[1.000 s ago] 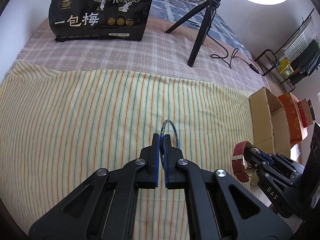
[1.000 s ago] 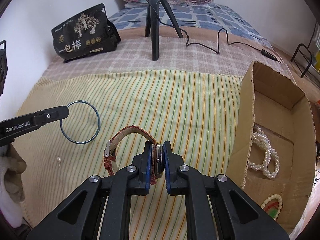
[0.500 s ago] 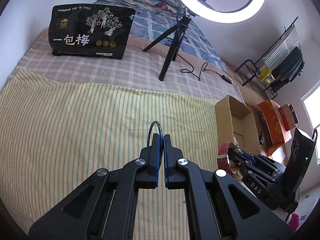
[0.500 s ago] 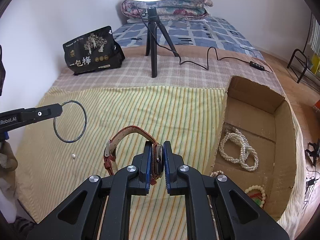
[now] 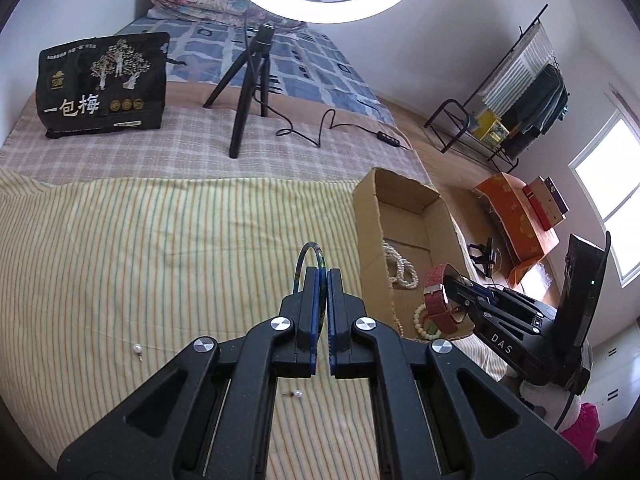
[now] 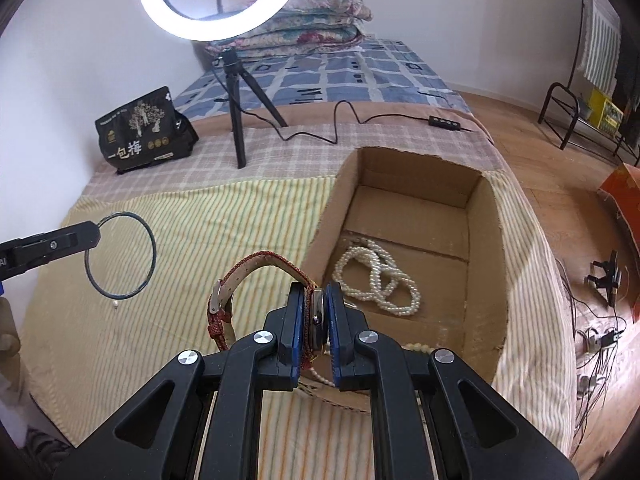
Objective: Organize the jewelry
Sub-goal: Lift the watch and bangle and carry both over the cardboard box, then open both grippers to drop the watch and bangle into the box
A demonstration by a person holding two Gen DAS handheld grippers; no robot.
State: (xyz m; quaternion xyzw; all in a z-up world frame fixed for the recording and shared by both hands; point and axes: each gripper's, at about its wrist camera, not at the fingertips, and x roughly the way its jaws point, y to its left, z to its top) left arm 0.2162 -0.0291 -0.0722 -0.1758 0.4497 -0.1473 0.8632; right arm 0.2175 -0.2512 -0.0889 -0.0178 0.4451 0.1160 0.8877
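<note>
Tongs [image 6: 314, 300] pinch red-strapped watch [image 6: 256, 280].

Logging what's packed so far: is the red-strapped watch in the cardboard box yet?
Not yet. The watch is clamped in the right gripper, above the cardboard box's near edge.

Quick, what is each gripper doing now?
Left gripper: closed, holding the thin bangle.
Right gripper: closed, holding the red-strap watch.

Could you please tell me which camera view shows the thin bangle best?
The right wrist view: the bangle appears there as a full open circle, held at its rim by the left gripper. The left wrist view shows it nearly edge-on, as a narrow arc above the closed fingers.
</note>
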